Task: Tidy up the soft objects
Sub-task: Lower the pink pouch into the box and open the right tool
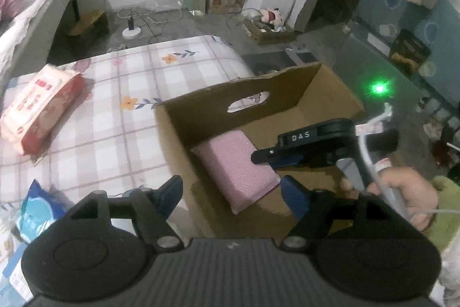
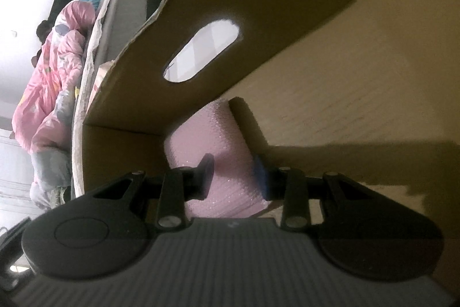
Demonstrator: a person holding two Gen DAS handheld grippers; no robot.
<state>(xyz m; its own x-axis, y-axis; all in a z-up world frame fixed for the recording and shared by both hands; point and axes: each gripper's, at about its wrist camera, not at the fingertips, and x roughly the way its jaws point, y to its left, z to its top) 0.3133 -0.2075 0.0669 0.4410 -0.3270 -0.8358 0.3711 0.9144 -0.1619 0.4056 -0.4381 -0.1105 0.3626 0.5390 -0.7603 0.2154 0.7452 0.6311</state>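
Placing step: right gripper [image 2: 233, 174] clamped on pink pack [image 1: 238, 167] low in box [image 1: 184, 123]; left gripper [image 1: 233, 190] open, empty. Next: release, fetch red pack [image 1: 40, 108] from bed [image 1: 120, 123].

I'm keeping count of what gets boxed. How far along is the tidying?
Done: nothing has been let go inside the cardboard box yet. In hand: the right gripper has its fingers on the pink bubble-wrap pack, low inside the box; the left gripper is open and holds nothing. Left: the red-and-white pack and the blue pack lie on the checked bedsheet.
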